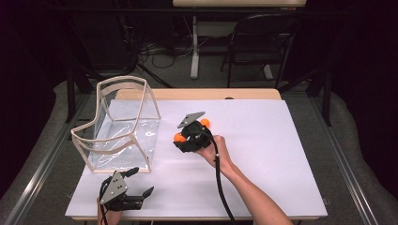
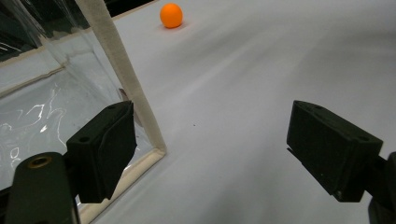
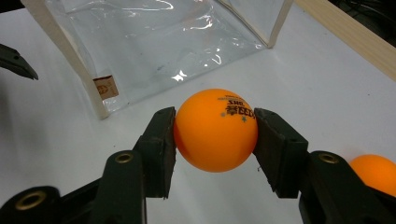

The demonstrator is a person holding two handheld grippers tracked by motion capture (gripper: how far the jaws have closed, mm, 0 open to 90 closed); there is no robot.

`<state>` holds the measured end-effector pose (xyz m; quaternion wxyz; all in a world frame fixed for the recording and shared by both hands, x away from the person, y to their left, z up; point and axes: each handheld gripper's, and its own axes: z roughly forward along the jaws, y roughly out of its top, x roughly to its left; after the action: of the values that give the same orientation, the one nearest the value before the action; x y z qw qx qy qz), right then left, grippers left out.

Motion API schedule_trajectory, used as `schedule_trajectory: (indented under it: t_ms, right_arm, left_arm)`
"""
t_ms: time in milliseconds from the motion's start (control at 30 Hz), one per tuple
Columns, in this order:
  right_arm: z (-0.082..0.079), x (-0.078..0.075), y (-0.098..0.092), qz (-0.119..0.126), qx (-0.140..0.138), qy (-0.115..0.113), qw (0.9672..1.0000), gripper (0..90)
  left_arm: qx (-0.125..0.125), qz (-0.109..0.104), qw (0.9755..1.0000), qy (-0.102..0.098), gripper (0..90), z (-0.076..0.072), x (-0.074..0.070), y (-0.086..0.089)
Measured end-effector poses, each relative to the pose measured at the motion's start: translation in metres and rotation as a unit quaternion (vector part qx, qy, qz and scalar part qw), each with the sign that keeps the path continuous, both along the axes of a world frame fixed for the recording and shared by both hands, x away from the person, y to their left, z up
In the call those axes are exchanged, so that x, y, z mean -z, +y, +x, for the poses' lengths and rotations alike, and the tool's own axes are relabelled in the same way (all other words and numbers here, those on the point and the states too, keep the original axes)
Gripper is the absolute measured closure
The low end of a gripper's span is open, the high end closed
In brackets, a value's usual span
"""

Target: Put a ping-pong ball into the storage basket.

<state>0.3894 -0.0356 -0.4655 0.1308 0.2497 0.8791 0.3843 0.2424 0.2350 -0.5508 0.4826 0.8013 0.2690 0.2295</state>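
One orange ping-pong ball (image 3: 215, 129) sits clamped in the right gripper (image 3: 215, 135) – mid-desk (second ball (image 3: 375, 171) beside) – left gripper (image 2: 210, 154) spread wide, empty, at the near edge.

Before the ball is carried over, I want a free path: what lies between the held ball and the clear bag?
Only bare white table between the ball in the right hand-held gripper and the clear bag, per the right gripper view.

A second orange ball (image 3: 373, 173) is half hidden behind the right tongs (image 3: 215, 133).
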Motion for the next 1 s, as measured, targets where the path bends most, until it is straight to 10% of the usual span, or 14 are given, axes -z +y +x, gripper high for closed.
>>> schedule_trajectory:
  t_ms: [1000]
  right_arm:
    - [0.016, -0.028, 0.027, -0.005, -0.016, 0.000, 0.9999, 50.5]
  left_arm:
    - [-0.001, -0.010, 0.9999, 0.007, 16.1, 0.002, 0.001, 0.000]
